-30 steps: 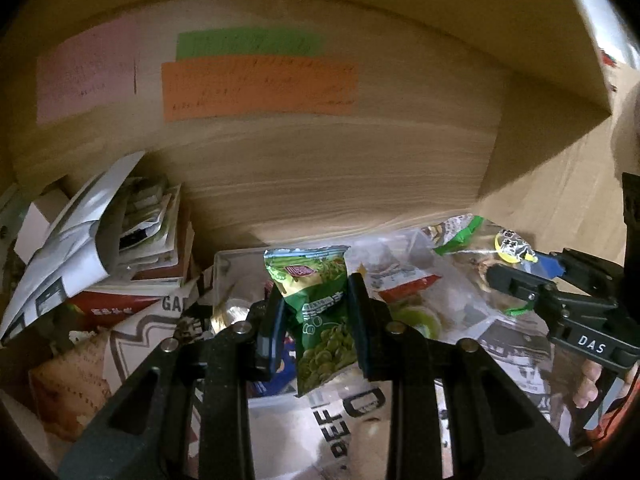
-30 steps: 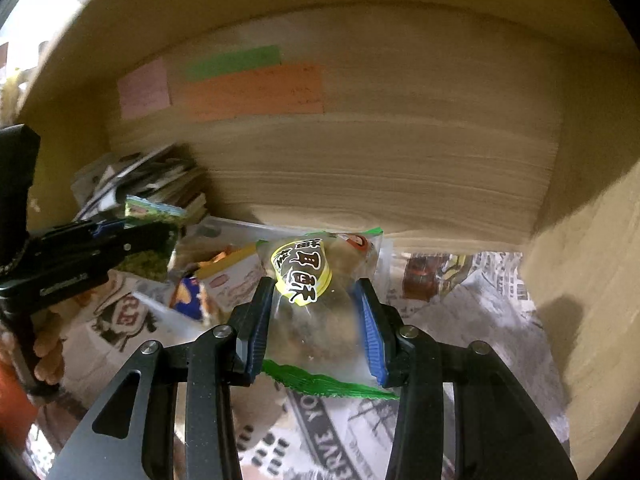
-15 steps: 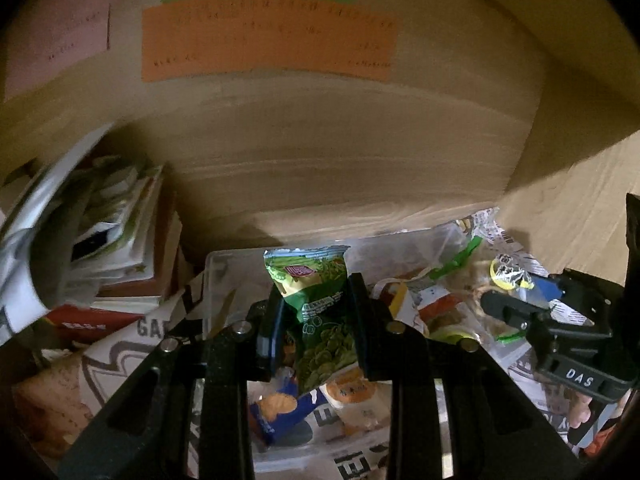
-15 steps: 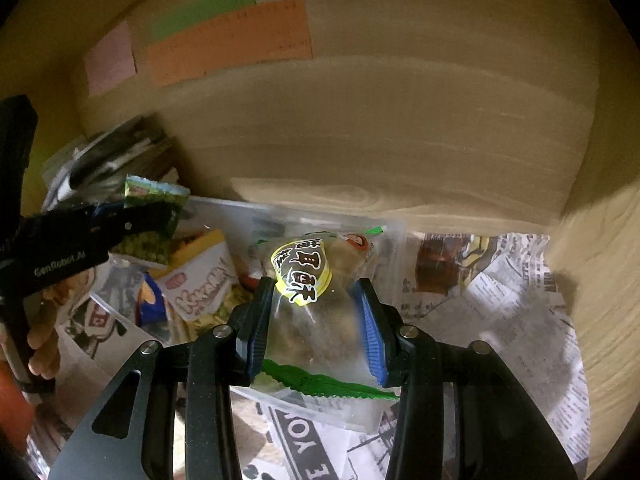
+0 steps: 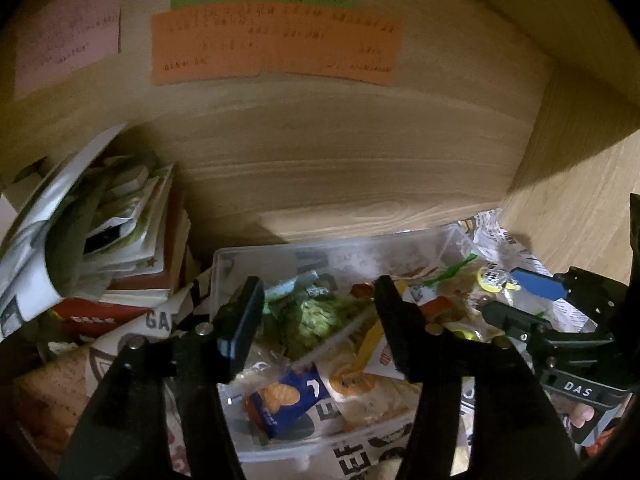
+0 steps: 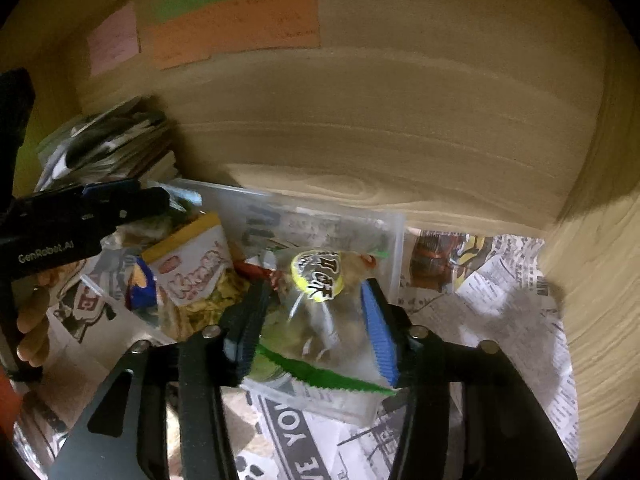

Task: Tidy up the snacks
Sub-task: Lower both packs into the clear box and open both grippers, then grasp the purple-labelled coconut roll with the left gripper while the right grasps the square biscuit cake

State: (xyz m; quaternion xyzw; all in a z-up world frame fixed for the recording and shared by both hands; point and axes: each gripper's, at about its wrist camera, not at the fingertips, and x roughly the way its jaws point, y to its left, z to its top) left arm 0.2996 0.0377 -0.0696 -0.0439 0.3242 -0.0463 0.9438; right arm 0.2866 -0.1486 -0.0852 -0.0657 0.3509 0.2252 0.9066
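A clear plastic bin (image 5: 336, 246) of snacks stands on newspaper against the wooden back wall; it also shows in the right wrist view (image 6: 394, 240). My left gripper (image 5: 316, 304) is open over the bin. The green pea packet (image 5: 316, 316) lies loose in the bin between its fingers. My right gripper (image 6: 316, 312) has opened around the clear snack bag with a yellow label (image 6: 320, 308), which lies on the bin's right end. The right gripper shows in the left wrist view (image 5: 516, 304), the left gripper in the right wrist view (image 6: 160, 204).
A blue snack pack (image 5: 284, 400) and an orange-and-white pack (image 6: 192, 268) lie in the bin. A stack of books and papers (image 5: 104, 224) stands to the left. Coloured notes (image 5: 276, 44) are stuck on the back wall. Newspaper (image 6: 500, 292) covers the shelf floor; a side wall stands at right.
Both grippers moved forward and down over the bin. My left gripper opened and dropped the green pea packet into the bin. My right gripper's jaws widened around the clear bag.
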